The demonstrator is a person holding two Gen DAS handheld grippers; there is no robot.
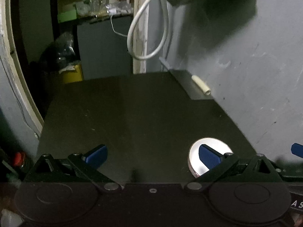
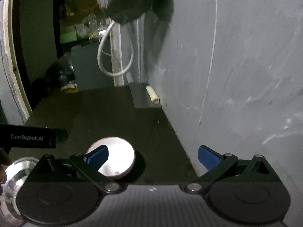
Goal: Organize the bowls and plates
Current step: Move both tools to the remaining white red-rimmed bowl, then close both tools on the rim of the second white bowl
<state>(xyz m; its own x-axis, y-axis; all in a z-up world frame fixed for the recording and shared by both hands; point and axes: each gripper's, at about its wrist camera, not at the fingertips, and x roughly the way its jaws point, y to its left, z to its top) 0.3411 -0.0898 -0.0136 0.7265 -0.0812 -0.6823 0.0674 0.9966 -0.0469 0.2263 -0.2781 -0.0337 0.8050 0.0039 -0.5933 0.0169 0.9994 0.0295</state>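
Tabletop [image 1: 132,117]: dark, lying against a grey wall [image 1: 255,66].
Plate [image 2: 117,158]: white, resting near us; probably rigid, slippery; we are favouring its rim.
Left tool [image 1: 152,156], right tool [image 2: 153,156]: both gaping, carrying nothing.

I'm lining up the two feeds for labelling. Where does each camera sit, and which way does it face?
Left wrist: on the left gripper, facing forward over the dark table; its blue fingers show, spread.
Right wrist: on the right gripper, facing the grey wall; fingers spread, steel bowl at left.
Shared: the white plate, table, white cable.
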